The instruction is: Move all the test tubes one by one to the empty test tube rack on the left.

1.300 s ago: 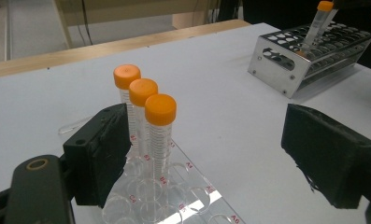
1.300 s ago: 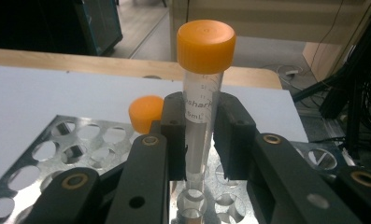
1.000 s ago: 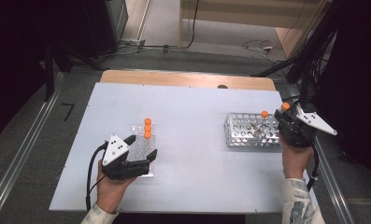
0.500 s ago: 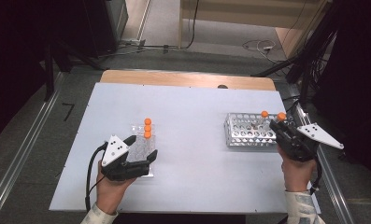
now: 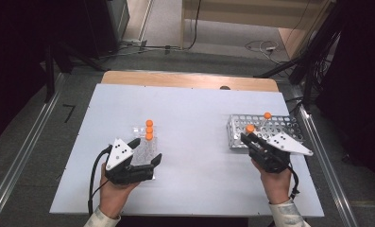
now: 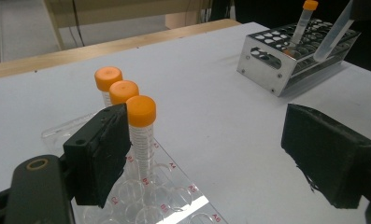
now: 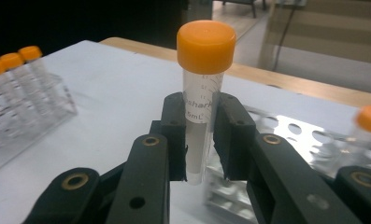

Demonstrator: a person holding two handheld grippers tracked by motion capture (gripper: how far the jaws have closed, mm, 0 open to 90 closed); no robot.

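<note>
Moved since the earlier frame: right gripper (image 5: 249, 138), carried leftward off the far corner of the metal rack (image 5: 289, 124) to that rack's near left corner, with an orange-capped tube (image 7: 203, 88) pinched between its fingers (image 7: 174, 133). Left gripper (image 5: 147, 152) unmoved, parked at the near edge of the clear plastic rack (image 6: 167, 193), fingers (image 6: 99, 156) spread wide around nothing.

Held tube upright in the right gripper view, long axis vertical, cap (image 7: 206, 46) well above the pads, clamped at mid-body, rounded bottom end hanging free below. One more capped tube (image 5: 265, 119) leaning in the metal rack at its far side.

Key relation for the coming move, as a judgement: destination looks to be the clear plastic rack, lying to the left of the held tube across a bare stretch of white worktop (image 5: 199, 123), well apart. Three capped tubes (image 5: 149, 129) already standing there in a row along its far side; empty wells open on the near side, just beside the left gripper. Right hand alone carrying, so a level traverse leftward, tube kept vertical, then a straight drop into a free well next to the row. Left hand nearer the clear rack and well placed to steady it. Risk: tilt during travel fouling the well rim or knocking the standing row.
</note>
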